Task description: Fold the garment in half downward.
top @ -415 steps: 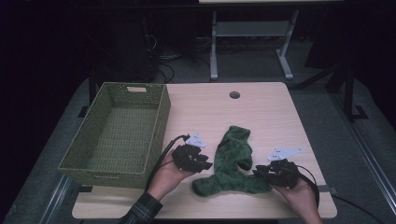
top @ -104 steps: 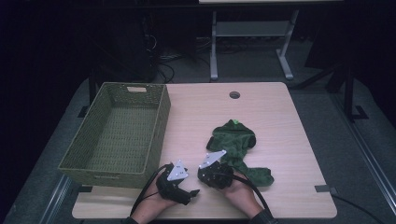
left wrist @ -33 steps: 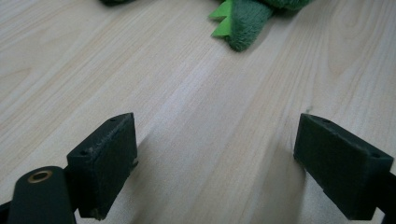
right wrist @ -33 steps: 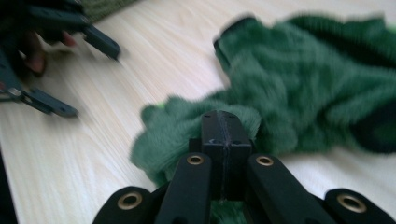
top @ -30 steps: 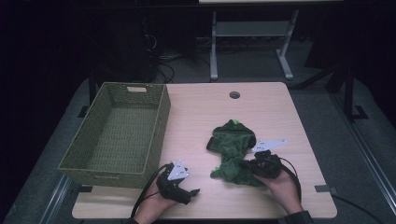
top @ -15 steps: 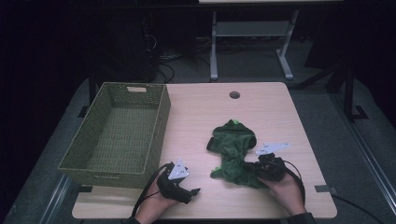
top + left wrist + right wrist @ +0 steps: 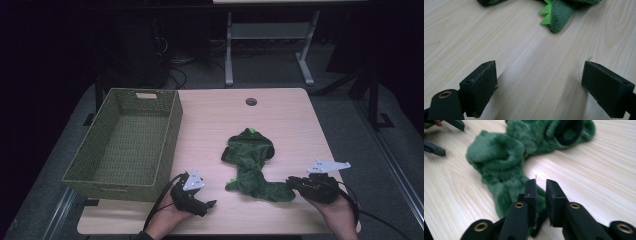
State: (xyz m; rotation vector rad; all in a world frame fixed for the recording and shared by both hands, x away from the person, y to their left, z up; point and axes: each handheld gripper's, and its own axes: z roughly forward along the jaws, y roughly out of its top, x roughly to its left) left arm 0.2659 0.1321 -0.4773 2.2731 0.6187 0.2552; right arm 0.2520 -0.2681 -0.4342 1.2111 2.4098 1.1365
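wood counter [image 7: 215, 120] carries it all; wicker basket [image 7: 125, 142] at left looks empty. green plush garment [image 7: 252, 165] lies bunched mid-counter, well apart from basket. fold step seems in hand: my right tongs [image 7: 540, 186] have just been opening, narrow gap, nothing pinched, garment's tail just beside. left tongs [image 7: 537, 82] spread over bare wood. next i'd regrip and carry it to the basket; path clear.

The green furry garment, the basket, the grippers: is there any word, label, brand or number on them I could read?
None: no readable text on the green furry garment, the woven basket, the wooden table, the left gripper or the right gripper.
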